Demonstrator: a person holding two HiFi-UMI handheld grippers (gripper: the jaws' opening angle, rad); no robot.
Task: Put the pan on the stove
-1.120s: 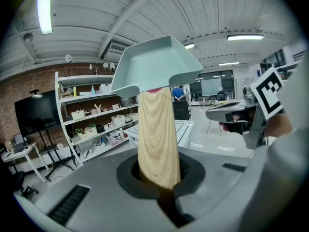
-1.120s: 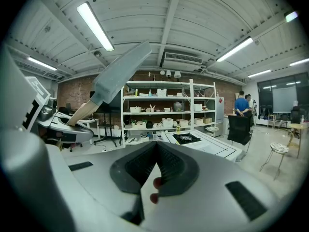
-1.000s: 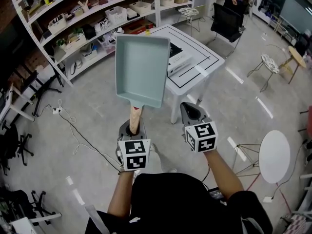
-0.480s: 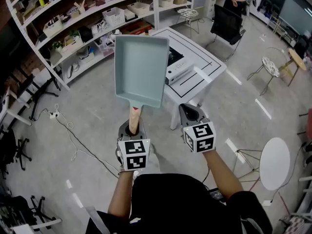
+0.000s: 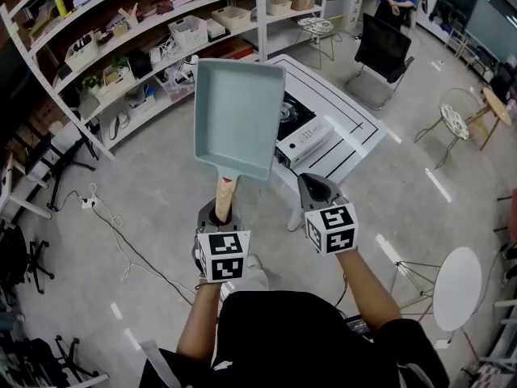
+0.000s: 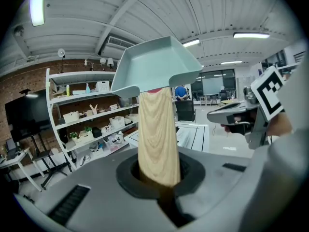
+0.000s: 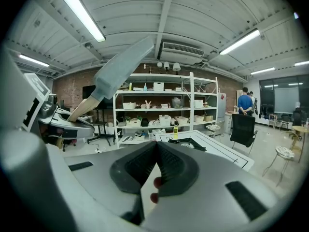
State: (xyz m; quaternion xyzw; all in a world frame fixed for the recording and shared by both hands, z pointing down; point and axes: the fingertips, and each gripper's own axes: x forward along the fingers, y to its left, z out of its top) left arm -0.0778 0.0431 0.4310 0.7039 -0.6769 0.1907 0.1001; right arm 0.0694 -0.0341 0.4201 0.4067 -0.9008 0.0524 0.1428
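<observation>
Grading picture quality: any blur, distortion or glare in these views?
Head view: sharp, pan crisp, shelves bowed by the wide lens. Left gripper view: heavy fisheye, dark corners, ceiling light glaring top left, handle slightly soft. Right gripper view: same fisheye, bright light strips, right gripper soft up close.

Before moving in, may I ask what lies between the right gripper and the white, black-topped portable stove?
Head view: only the white table's bare top separates right gripper and stove.

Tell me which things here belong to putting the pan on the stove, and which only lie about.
For the job: pan, held by its handle in the left tool; stove; table under it.
Lying about: shelves, black chair, round side table.
</observation>
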